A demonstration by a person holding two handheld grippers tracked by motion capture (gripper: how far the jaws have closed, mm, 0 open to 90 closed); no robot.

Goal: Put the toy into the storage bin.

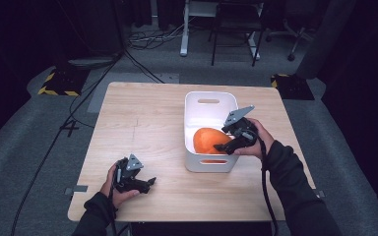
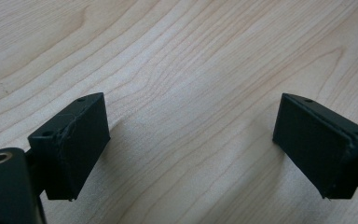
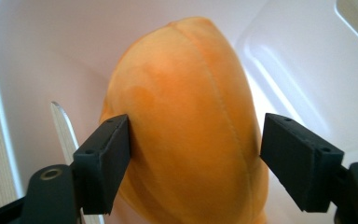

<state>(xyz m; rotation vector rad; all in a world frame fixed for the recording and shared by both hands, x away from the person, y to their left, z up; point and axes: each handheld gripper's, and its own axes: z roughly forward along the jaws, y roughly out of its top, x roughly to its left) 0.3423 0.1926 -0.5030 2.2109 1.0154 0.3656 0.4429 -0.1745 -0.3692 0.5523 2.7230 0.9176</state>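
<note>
Right gripper (image 3: 196,158): I have my black two-jaw tool reaching over the near right rim into the bin, jaws spread to either side of the toy; the left pad looks to touch its skin, the right pad stands just clear, so I count it released.
Toy: a soft orange plush fruit with stitched seams (image 3: 191,121), lying inside the bin, between my right jaws.
Bin: a white plastic tub with slot handles (image 1: 210,101), on the right half of the table.
Left gripper (image 2: 191,140): my other black tool rests low over bare wood near the front left edge, jaws wide apart, nothing between them.
Table: pale wood-grain top (image 1: 142,128).
</note>
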